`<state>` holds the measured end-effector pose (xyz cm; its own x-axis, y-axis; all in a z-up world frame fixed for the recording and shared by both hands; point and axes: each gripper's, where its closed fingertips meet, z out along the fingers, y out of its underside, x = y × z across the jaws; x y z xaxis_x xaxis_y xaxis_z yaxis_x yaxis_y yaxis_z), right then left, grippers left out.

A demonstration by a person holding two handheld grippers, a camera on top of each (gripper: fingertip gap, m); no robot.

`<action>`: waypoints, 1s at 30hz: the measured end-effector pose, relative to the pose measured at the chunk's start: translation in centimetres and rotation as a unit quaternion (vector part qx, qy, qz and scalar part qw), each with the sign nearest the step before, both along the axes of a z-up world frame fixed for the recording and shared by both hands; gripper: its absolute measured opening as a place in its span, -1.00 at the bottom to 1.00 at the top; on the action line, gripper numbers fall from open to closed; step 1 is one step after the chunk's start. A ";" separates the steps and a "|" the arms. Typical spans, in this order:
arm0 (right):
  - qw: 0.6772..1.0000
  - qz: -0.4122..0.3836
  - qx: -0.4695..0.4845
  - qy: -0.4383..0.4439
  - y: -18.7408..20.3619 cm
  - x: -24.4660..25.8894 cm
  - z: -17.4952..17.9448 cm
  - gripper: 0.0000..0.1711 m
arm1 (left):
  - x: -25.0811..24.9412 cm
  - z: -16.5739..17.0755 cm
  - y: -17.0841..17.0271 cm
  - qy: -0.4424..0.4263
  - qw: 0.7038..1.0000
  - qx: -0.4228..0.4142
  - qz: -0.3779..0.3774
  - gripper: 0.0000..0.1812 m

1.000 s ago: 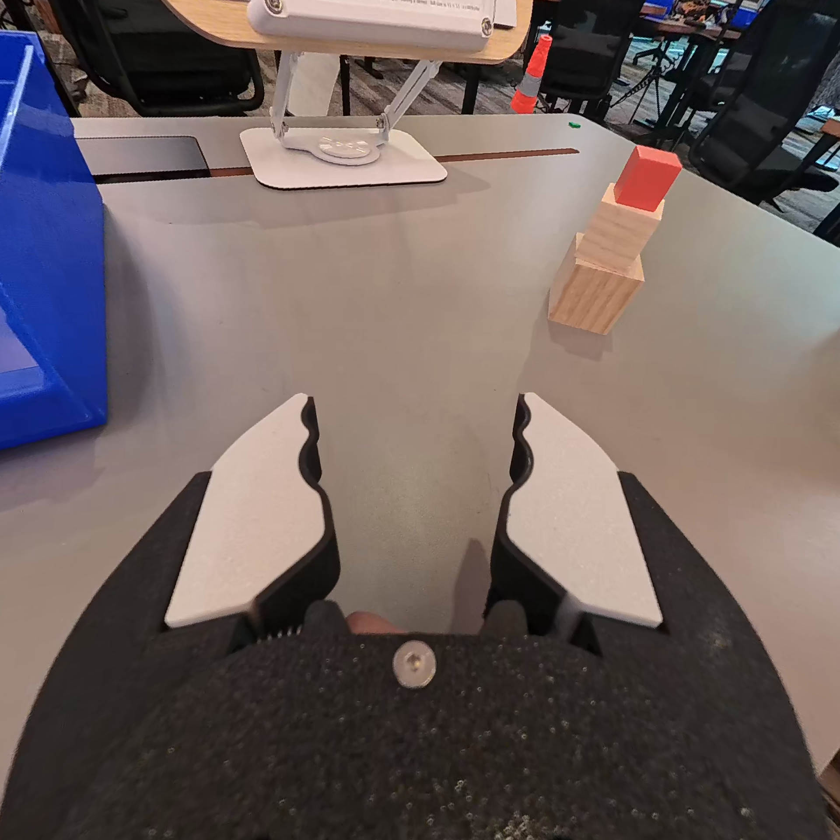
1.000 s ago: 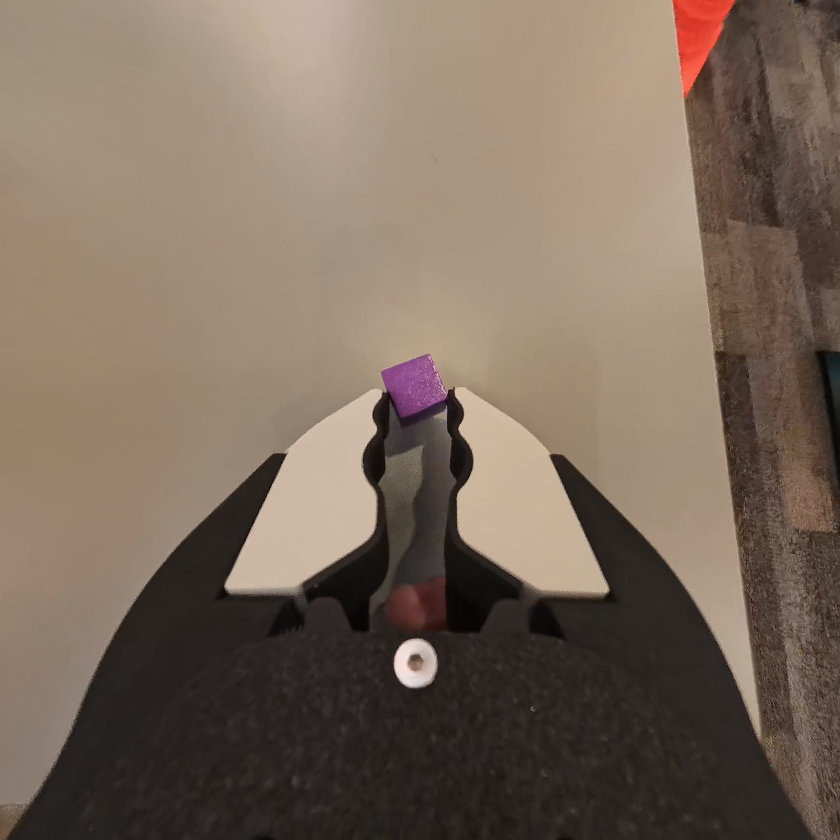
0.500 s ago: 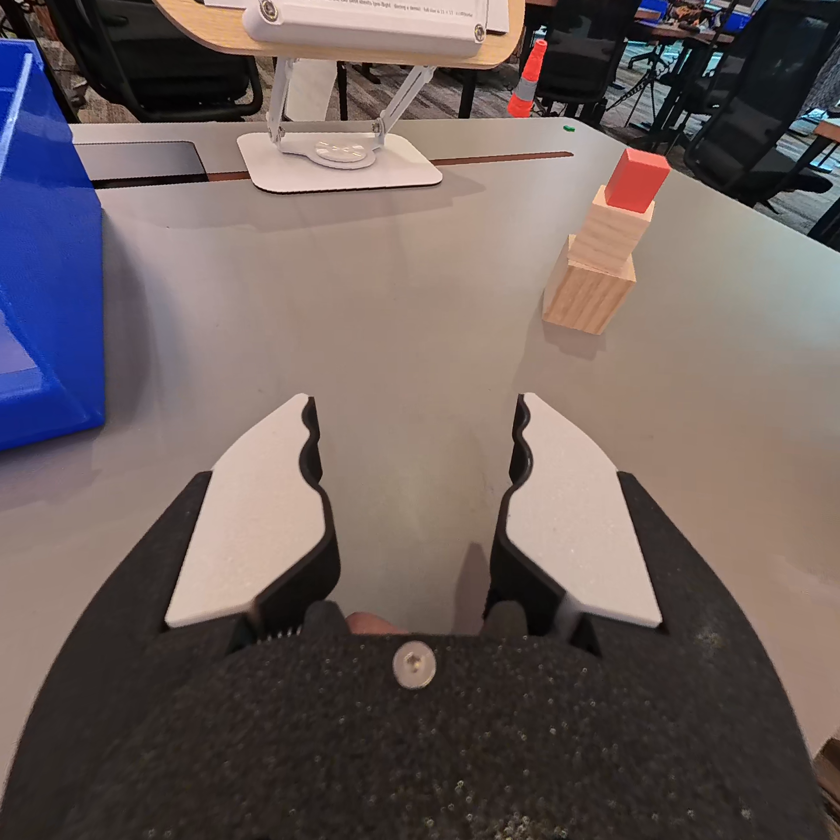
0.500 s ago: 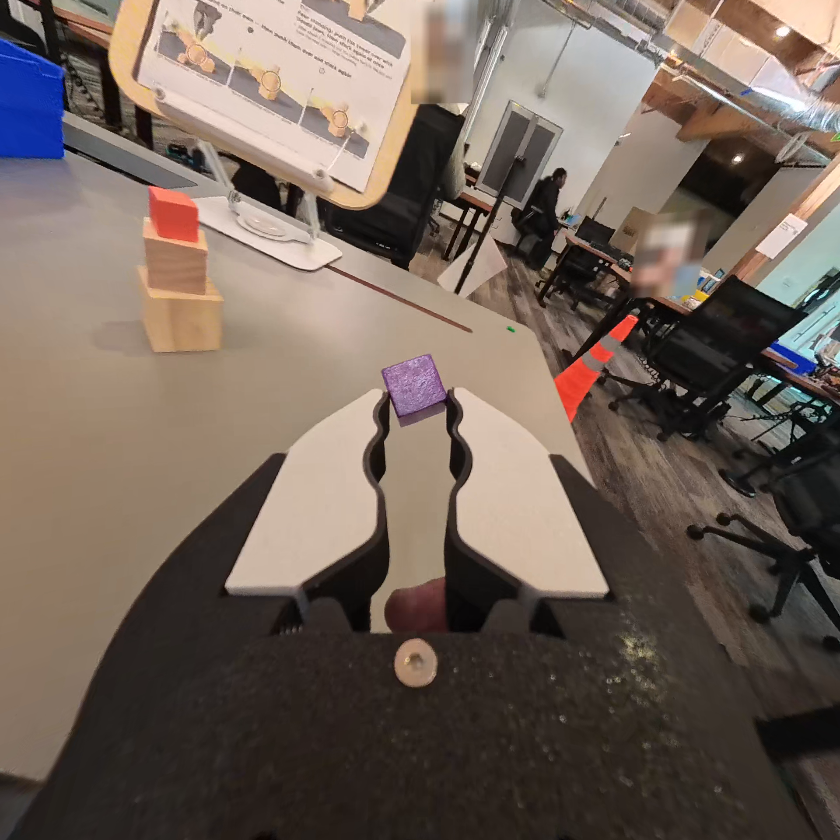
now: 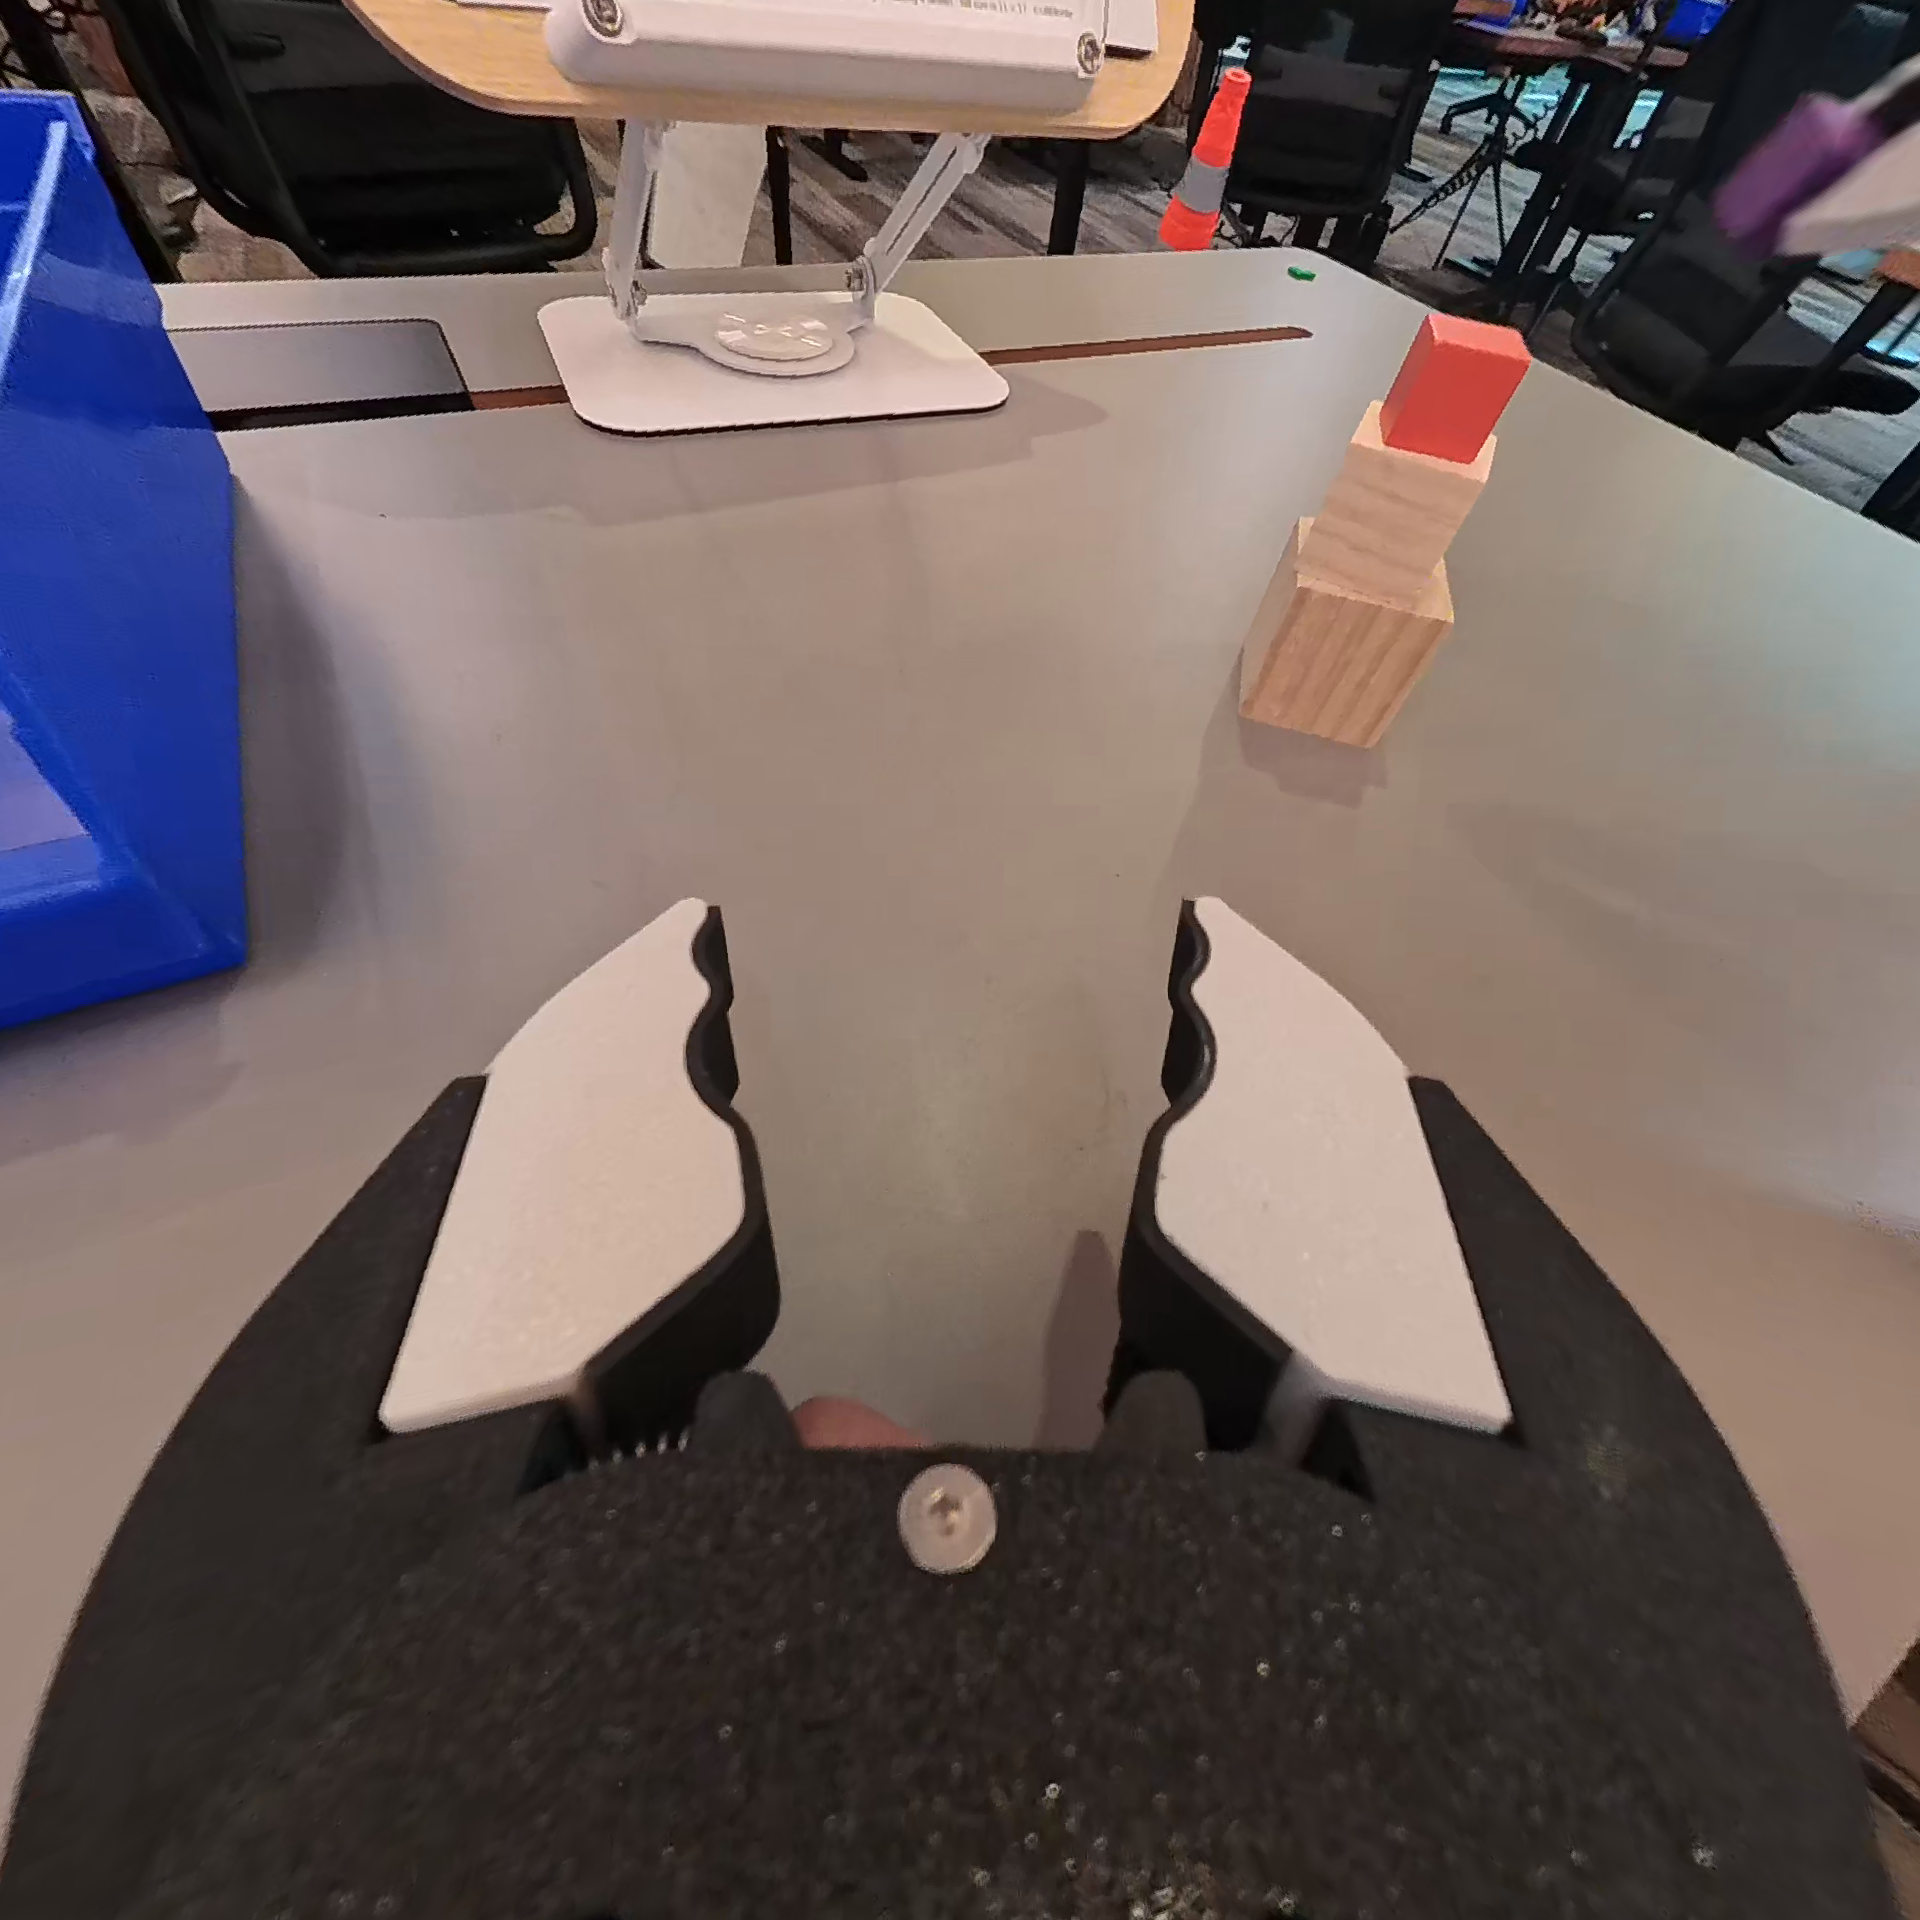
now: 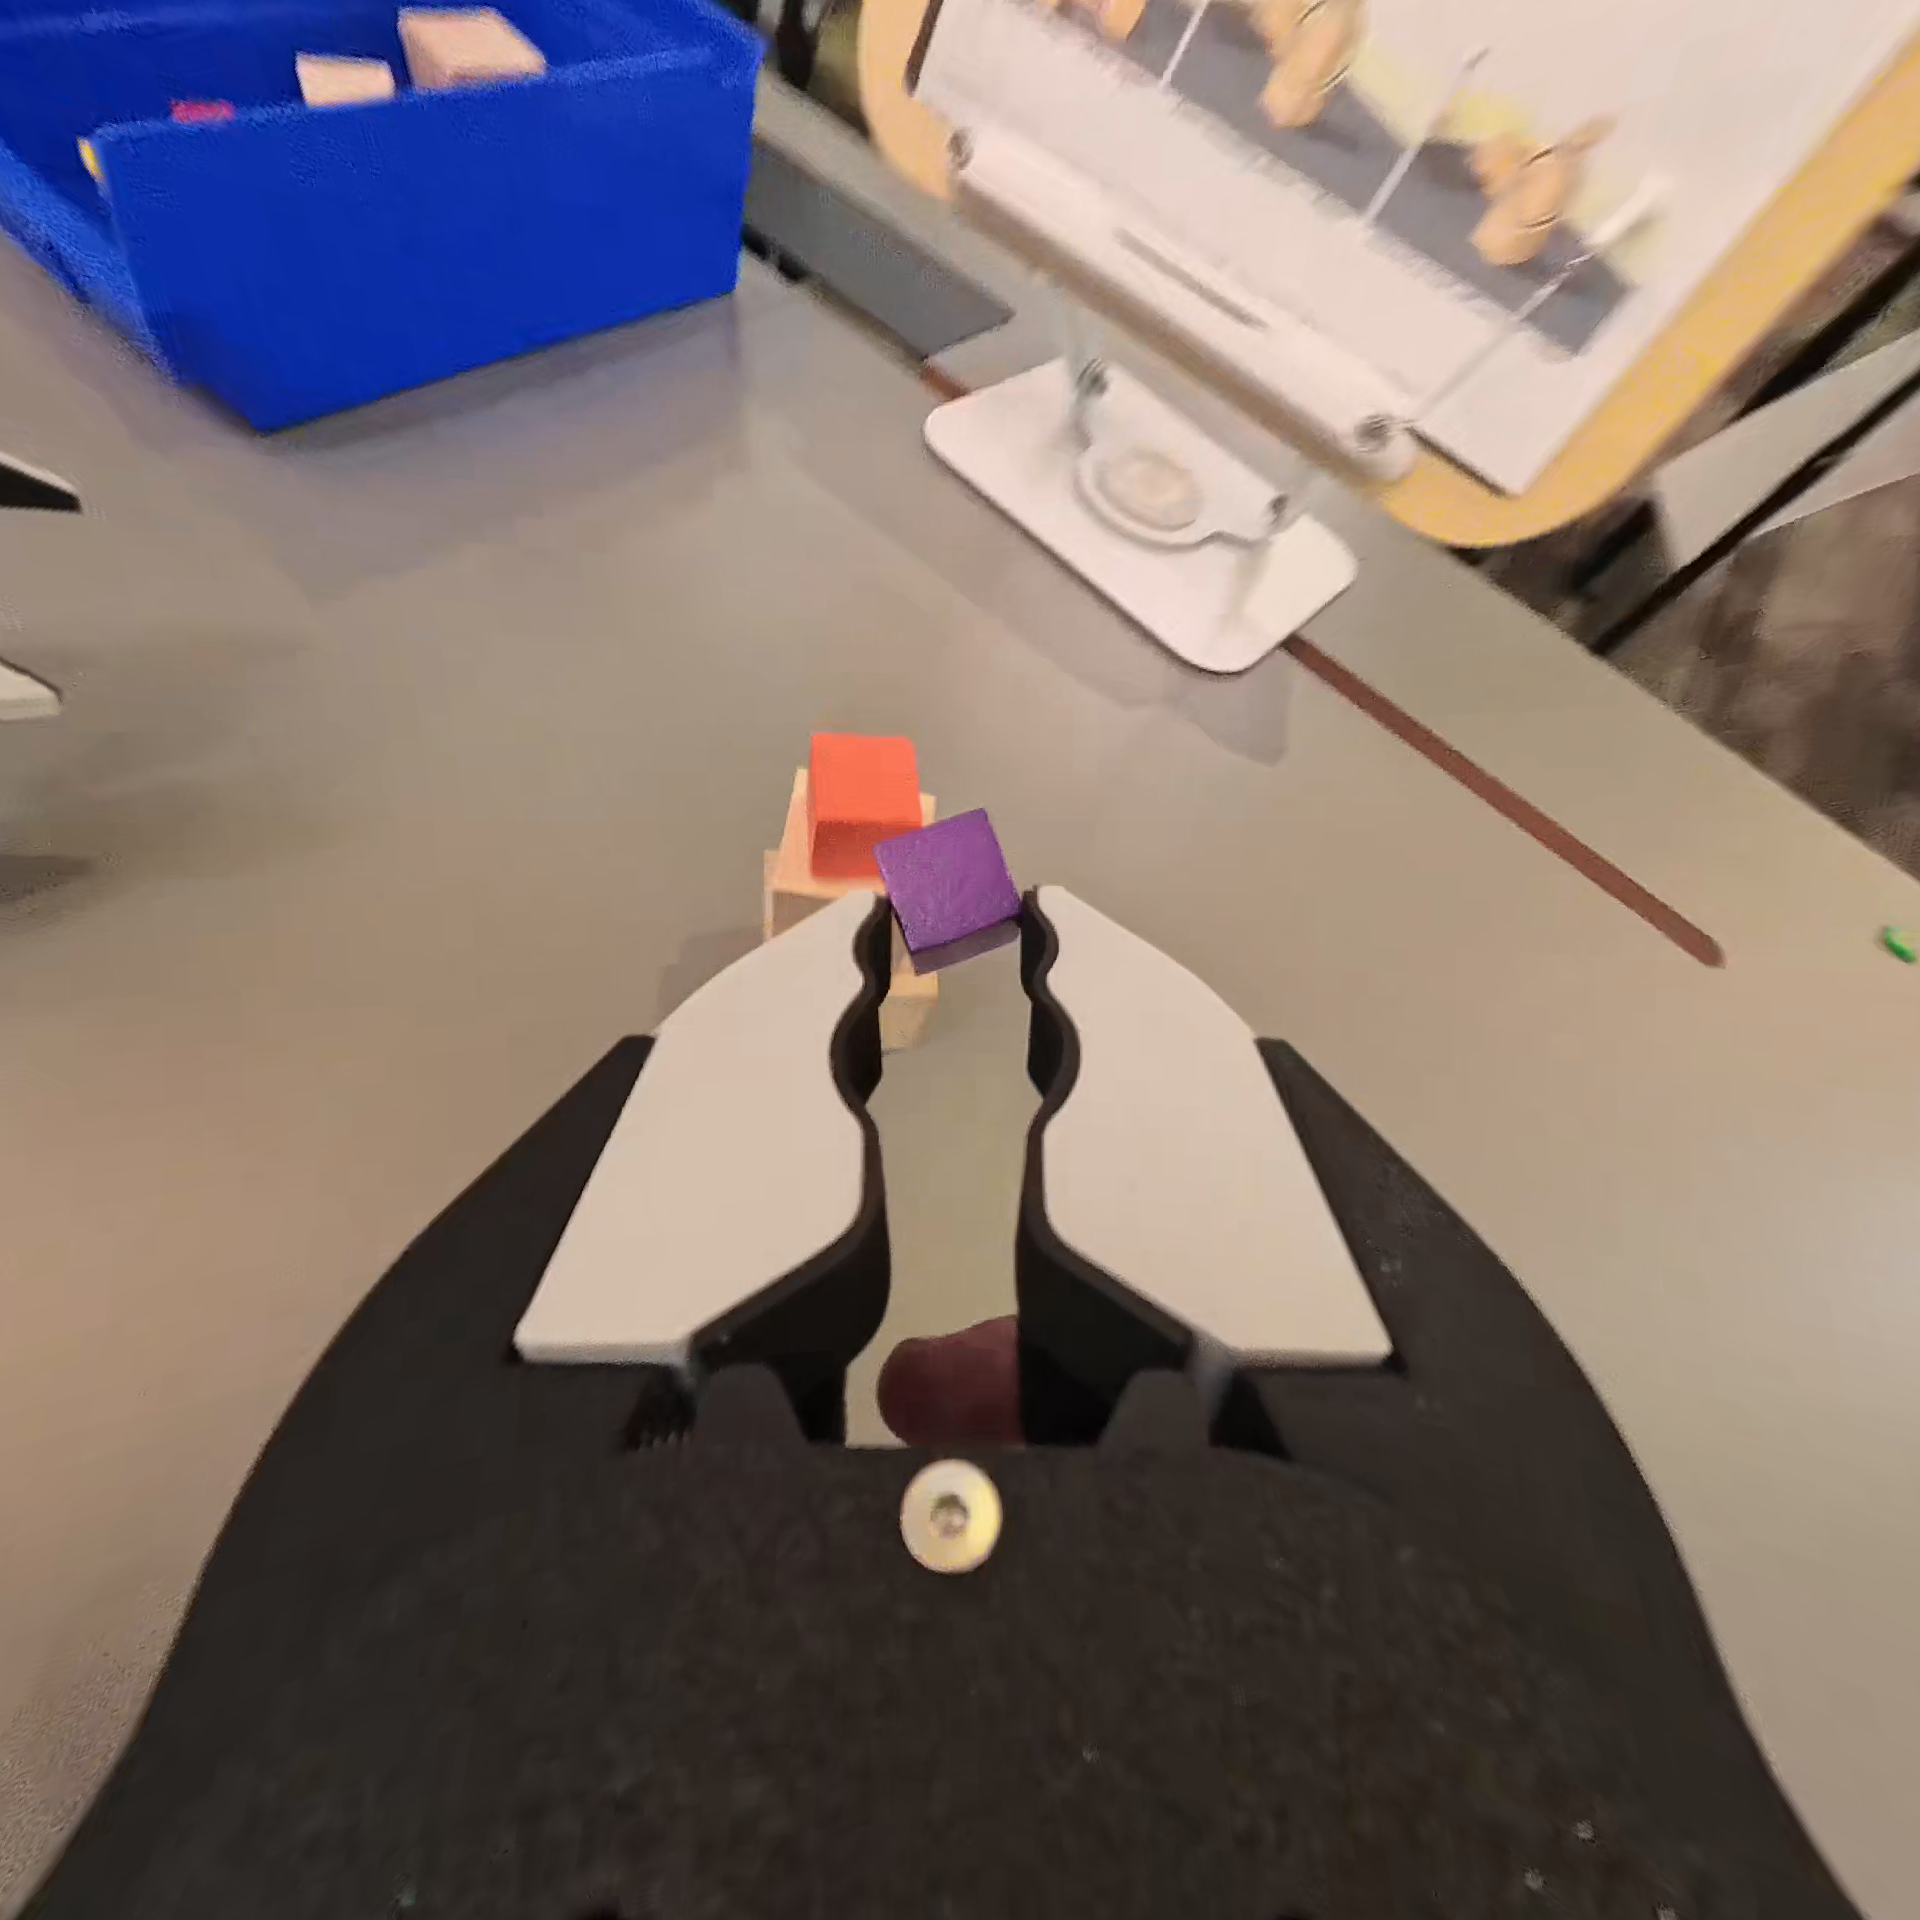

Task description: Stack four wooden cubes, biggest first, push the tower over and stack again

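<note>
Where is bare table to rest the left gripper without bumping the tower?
Bare grey table runs between the blue bin and the three-cube tower, in front of the white stand base. It is crowded at the tower, where the right gripper brings the purple cube.

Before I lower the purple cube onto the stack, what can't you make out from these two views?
- Large bottom cube, right wrist view: mostly hidden behind the right gripper and purple cube.
- Gap between purple cube and red cube: cannot tell; they overlap.
- Right gripper, left wrist view: blurred, cut off by the edge.
- Blue bin contents: mostly hidden by its wall.
</note>
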<state>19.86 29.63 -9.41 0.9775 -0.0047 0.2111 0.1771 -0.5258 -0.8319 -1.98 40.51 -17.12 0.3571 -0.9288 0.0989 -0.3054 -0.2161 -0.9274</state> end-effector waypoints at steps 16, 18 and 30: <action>0.989 0.084 -0.117 0.038 4.7 -1.1 -2.1 -0.71 | -0.4 -0.2 0.3 0.005 1.000 -0.001 -0.001 -0.11; 0.989 0.086 -0.112 0.042 4.7 -1.2 -2.0 -0.72 | -0.4 -0.2 0.3 0.006 1.000 -0.001 -0.001 -0.11; 0.996 0.023 -0.037 -0.082 0.3 1.9 2.0 -0.40 | -0.3 0.1 0.2 -0.002 1.000 0.007 0.000 -0.11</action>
